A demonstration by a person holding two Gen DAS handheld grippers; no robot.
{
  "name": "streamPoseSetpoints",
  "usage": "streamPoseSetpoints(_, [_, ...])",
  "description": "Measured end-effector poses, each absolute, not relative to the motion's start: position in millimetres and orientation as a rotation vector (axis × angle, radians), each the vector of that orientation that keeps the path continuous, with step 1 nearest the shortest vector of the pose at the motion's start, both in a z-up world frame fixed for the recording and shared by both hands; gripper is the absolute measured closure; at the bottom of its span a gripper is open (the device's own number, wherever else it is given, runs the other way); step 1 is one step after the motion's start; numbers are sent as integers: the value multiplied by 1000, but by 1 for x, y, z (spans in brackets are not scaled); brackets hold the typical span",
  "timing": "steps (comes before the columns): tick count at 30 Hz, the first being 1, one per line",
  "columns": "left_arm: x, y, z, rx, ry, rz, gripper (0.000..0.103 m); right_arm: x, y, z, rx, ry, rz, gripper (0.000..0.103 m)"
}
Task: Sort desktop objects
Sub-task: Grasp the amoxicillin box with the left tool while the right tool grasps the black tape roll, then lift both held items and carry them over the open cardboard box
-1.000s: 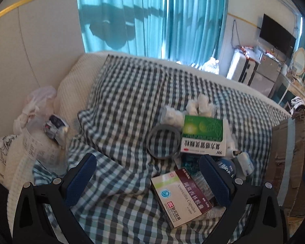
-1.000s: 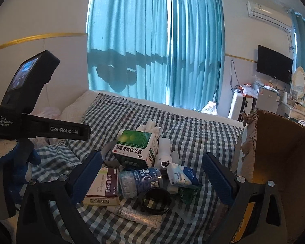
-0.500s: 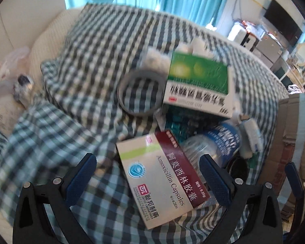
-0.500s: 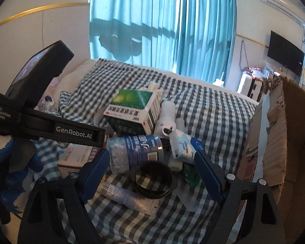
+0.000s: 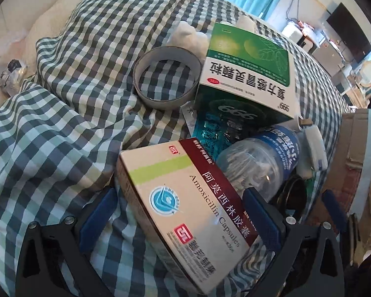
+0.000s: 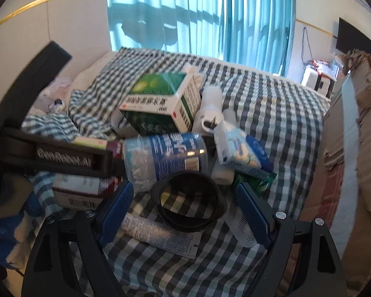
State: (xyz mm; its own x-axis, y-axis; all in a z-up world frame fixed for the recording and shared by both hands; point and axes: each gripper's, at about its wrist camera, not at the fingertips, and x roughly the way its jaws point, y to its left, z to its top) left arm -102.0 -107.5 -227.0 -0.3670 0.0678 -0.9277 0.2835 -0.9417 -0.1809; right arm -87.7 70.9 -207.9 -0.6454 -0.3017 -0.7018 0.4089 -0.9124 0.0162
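Note:
A heap of items lies on a checked cloth. My left gripper is open with its blue fingers on either side of a white and maroon Amoxicillin box, not closed on it. Behind it lie a green 999 medicine box, a grey tape ring and a clear jar of cotton swabs. My right gripper is open around a black ring, just in front of the swab jar. A white tube lies under the ring.
An open cardboard box stands at the right edge of the bed. A white bottle and a blue and white packet lie by the green box. A plastic bag with clutter sits at the far left.
Both grippers have moved forward and down into the heap. The left one now straddles the Amoxicillin box and the right one straddles the black ring. Both stay open.

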Motion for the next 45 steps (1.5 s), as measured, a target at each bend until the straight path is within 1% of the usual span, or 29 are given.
streamPoseSetpoints(2, [-105, -108, -230, 1686, 467, -2440, 0, -91, 73, -213, 1048, 178, -2531, 17])
streamPoseSetpoints(4, [-111, -114, -233, 1697, 490, -2429, 0, -96, 76, -218, 1066, 129, -2512, 17])
streamPoseSetpoints(6, [-114, -115, -238, 1708, 521, -2414, 0, -99, 78, -224, 1079, 118, -2494, 17])
streamPoseSetpoints(9, [-119, -116, -245, 1721, 513, -2408, 0, -104, 77, -232, 1097, 131, -2503, 17])
streamPoseSetpoints(12, [-119, -112, -246, 1723, 456, -2432, 0, -106, 78, -234, 1102, 106, -2499, 17])
streamPoseSetpoints(13, [-117, -110, -245, 1715, 436, -2453, 5, -107, 80, -235, 1101, 93, -2495, 21])
streamPoseSetpoints(14, [-115, -108, -243, 1707, 424, -2475, 16, -109, 81, -236, 1108, 83, -2489, 29])
streamPoseSetpoints(15, [-114, -106, -239, 1702, 404, -2500, 22, -110, 81, -237, 1113, 75, -2485, 29])
streamPoseSetpoints(17, [-112, -100, -234, 1714, 375, -2557, 49, -110, 82, -238, 1118, 71, -2477, 29])
streamPoseSetpoints(19, [-108, -94, -230, 1717, 336, -2600, 53, -110, 84, -236, 1121, 50, -2475, 29])
streamPoseSetpoints(21, [-104, -91, -226, 1700, 287, -2631, 55, -109, 87, -235, 1125, 39, -2482, 29])
streamPoseSetpoints(25, [-93, -93, -214, 1668, 314, -2704, 63, -105, 94, -227, 1100, 6, -2505, 29])
streamPoseSetpoints(30, [-78, -98, -196, 1571, 279, -2781, 67, -100, 105, -214, 1058, -26, -2529, 29])
streamPoseSetpoints(33, [-76, -96, -183, 1553, 324, -2826, 67, -96, 109, -205, 1030, -42, -2548, 29])
streamPoseSetpoints(38, [-76, -85, -157, 1395, 200, -2867, 67, -82, 109, -174, 925, -15, -2594, 29])
streamPoseSetpoints(39, [-84, -77, -151, 1366, 191, -2881, 67, -78, 109, -167, 897, -12, -2603, 29])
streamPoseSetpoints(45, [-70, -83, -114, 1150, 129, -2959, 67, -55, 105, -128, 737, 15, -2647, 29])
